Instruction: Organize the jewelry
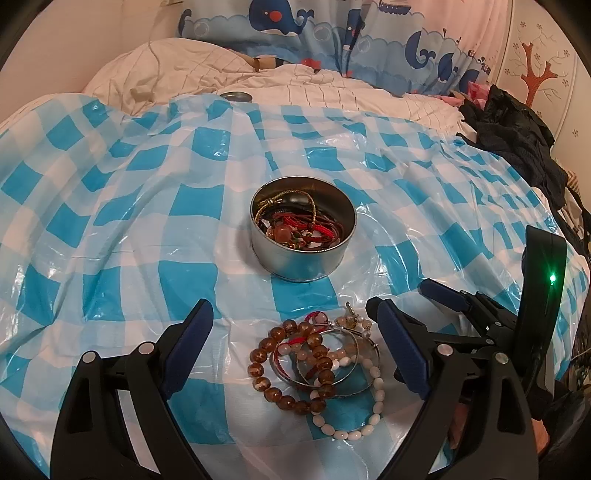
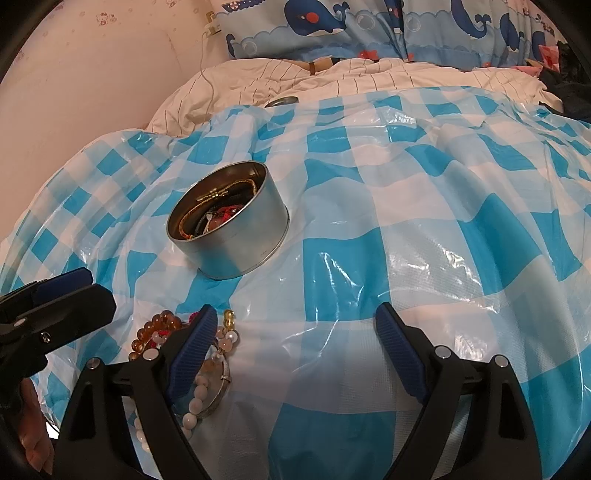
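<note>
A round metal tin stands on the blue-and-white checked plastic sheet and holds red cords and dark bracelets. It also shows in the right wrist view. A pile of jewelry lies in front of it: a brown bead bracelet, a white bead bracelet, silver bangles. My left gripper is open, its fingers either side of the pile, just above it. My right gripper is open and empty; the pile lies by its left finger. The right gripper also shows in the left wrist view.
A white quilt and a whale-print pillow lie behind the sheet. The tin's lid rests at the sheet's far edge. Dark clothes are piled at the right. A wall stands at the left.
</note>
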{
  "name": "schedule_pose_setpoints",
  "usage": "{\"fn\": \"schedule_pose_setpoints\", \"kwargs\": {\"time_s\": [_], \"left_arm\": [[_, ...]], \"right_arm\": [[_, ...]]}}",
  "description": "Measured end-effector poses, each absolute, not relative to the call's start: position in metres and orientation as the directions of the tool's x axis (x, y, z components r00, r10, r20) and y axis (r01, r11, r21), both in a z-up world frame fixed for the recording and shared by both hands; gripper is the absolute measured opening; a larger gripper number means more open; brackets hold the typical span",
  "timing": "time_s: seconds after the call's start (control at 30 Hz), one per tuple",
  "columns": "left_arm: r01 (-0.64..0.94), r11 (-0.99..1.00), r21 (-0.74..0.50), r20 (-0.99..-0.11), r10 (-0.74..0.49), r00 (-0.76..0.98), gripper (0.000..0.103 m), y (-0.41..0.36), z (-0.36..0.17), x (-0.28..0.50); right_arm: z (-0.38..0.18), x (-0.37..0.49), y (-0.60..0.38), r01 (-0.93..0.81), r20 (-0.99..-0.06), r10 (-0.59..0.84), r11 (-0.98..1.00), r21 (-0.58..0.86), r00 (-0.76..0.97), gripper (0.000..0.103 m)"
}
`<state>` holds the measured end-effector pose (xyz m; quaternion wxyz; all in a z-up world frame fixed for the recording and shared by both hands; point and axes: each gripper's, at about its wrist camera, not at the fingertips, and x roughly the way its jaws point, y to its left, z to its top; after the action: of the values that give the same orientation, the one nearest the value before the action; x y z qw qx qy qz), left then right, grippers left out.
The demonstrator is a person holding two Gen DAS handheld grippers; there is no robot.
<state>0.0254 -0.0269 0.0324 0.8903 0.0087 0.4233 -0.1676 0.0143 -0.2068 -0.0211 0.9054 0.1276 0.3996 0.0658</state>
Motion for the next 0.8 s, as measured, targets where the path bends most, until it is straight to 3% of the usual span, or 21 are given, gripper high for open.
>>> {"fn": "schedule_pose_setpoints", "kwargs": {"time_s": [0.8], "left_arm": [[0.310, 0.943, -0.124, -0.759, -0.291, 0.583, 0.087, -0.0310, 0.0305, 0.0242]], "right_arm": [[-0.0209, 0.0139, -0.2042, -0.016, -0.709, 0.219, 0.960, 0.281, 0.670, 0.087]]}}
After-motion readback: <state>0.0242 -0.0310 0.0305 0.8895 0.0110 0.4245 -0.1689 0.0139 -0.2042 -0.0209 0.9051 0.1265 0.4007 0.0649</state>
